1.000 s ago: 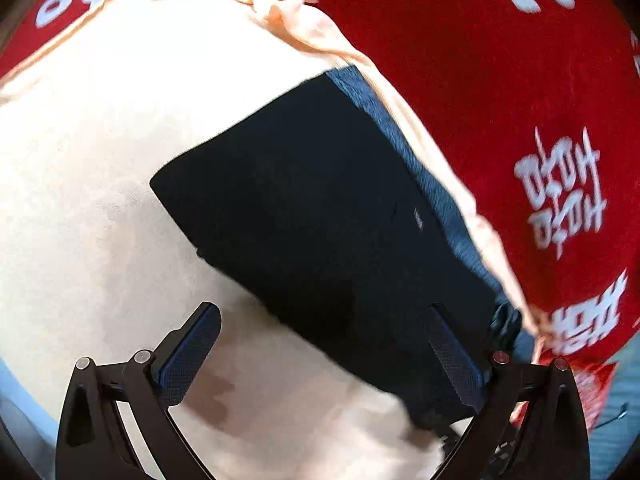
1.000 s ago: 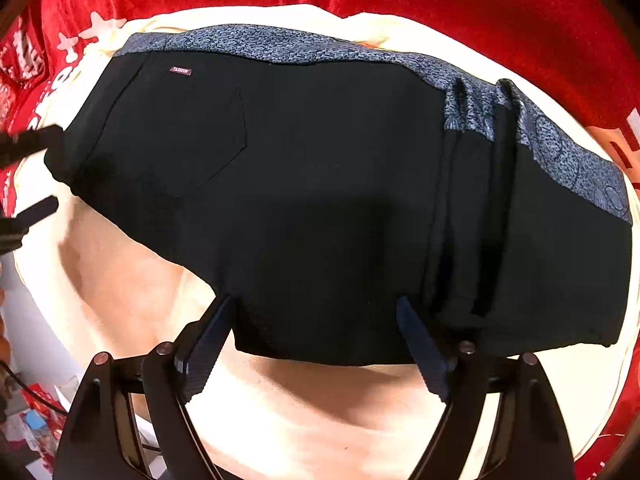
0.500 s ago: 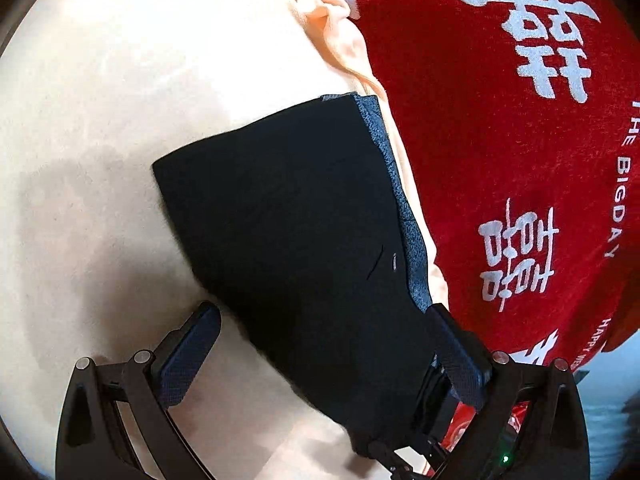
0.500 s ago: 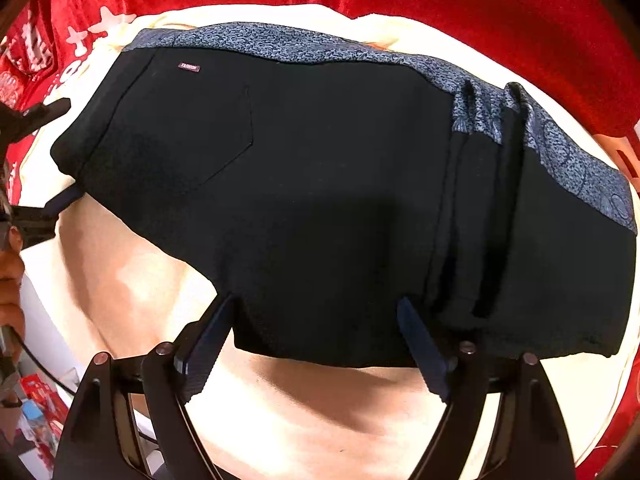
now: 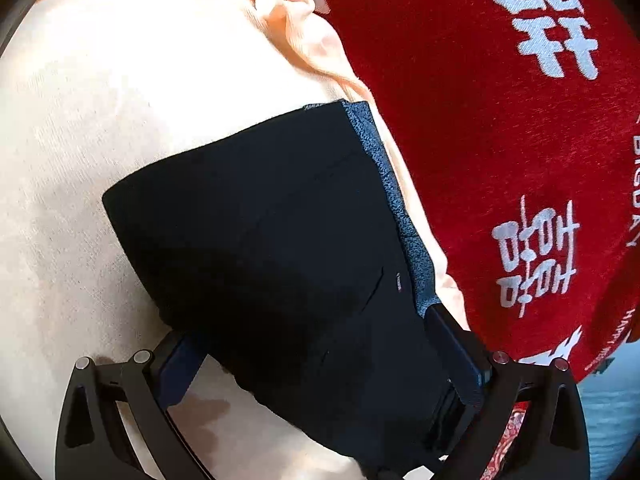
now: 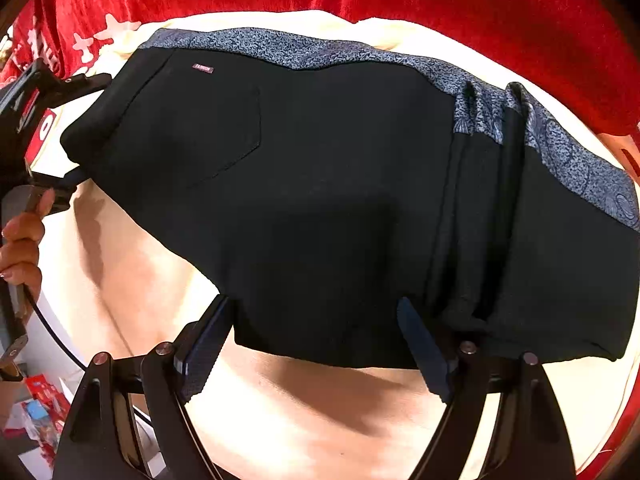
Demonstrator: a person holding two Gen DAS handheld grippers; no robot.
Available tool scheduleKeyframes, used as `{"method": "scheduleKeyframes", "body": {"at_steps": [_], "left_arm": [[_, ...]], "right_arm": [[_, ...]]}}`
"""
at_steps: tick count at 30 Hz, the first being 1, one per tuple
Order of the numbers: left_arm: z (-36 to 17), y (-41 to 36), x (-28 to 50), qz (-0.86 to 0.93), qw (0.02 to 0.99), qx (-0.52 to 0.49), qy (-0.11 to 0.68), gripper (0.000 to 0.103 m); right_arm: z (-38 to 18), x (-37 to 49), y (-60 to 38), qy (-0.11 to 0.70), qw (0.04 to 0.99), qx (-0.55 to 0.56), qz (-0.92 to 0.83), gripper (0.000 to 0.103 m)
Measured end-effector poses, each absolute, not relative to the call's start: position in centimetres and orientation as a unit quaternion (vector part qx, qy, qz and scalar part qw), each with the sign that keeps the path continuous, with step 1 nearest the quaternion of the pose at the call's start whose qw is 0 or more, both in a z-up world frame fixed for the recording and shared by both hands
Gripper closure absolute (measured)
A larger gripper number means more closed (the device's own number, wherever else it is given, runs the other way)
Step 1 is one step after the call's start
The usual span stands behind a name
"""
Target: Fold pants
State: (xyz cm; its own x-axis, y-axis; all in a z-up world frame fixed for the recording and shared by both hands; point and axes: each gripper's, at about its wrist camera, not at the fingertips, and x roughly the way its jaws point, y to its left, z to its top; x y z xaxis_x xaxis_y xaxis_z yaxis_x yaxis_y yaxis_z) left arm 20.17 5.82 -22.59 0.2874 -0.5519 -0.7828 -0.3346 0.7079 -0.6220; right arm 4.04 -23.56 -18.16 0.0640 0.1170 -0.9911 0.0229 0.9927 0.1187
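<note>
The black pants [image 6: 320, 184] lie folded into a compact block on a cream cloth [image 6: 320, 420], with a blue-grey patterned band [image 6: 320, 52] along the far edge. In the left wrist view the pants [image 5: 264, 240] reach in between the wide-apart fingers of my left gripper [image 5: 316, 344], whose jaws straddle the near end of the block. My right gripper [image 6: 316, 336] is open, its fingers standing either side of the near edge of the pants. The left gripper [image 6: 60, 128] also shows in the right wrist view at the pants' left end, held by a hand.
A red cloth with white characters [image 5: 520, 160] lies under and beyond the cream cloth [image 5: 100, 120]. A bunched ridge of cream fabric [image 5: 288, 20] runs along the far side. Small red and blue items [image 6: 36, 412] lie off the left edge.
My left gripper has moved forward, so the pants now sit between its fingers rather than ahead of them. My right gripper and the pants have hardly moved.
</note>
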Motion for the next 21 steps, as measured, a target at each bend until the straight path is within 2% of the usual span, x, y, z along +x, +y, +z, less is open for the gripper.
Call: {"method": "scheduleKeyframes", "body": {"at_steps": [5, 6, 7, 8, 9, 11, 13, 21], "left_arm": [[-22.2, 5.4, 20.7, -0.042, 0.709, -0.369, 0.599, 0.004], [-21.9, 5.2, 20.7, -0.029, 0.715, -0.354, 0.602, 0.016], [-21.6, 4.9, 20.7, -0.015, 0.722, -0.327, 0.609, 0.035], [-21.5, 4.6, 20.6, -0.004, 0.728, -0.301, 0.616, 0.045], [-21.4, 4.5, 20.5, 0.001, 0.733, -0.279, 0.620, 0.059], [-20.8, 4.4, 20.2, -0.004, 0.746, -0.252, 0.616, 0.070], [-20.0, 3.6, 20.0, -0.007, 0.761, -0.216, 0.612, 0.072], [-16.8, -3.5, 16.8, -0.051, 0.841, 0.064, 0.534, 0.072]], "right_arm": [[-17.8, 4.0, -24.0, 0.680, 0.729, 0.065, 0.032, 0.016], [-17.5, 4.0, -24.2, 0.679, 0.730, 0.071, 0.032, 0.016], [-17.4, 4.1, -24.4, 0.679, 0.729, 0.075, 0.032, 0.018], [-17.1, 4.3, -24.6, 0.680, 0.729, 0.079, 0.031, 0.020], [-16.7, 4.4, -24.9, 0.679, 0.729, 0.084, 0.031, 0.024], [-15.4, 5.0, -25.5, 0.673, 0.732, 0.095, 0.032, 0.027], [-13.7, 5.8, -26.0, 0.663, 0.741, 0.100, 0.033, 0.027], [-7.7, 13.5, -25.7, 0.644, 0.743, 0.150, 0.107, 0.026]]}}
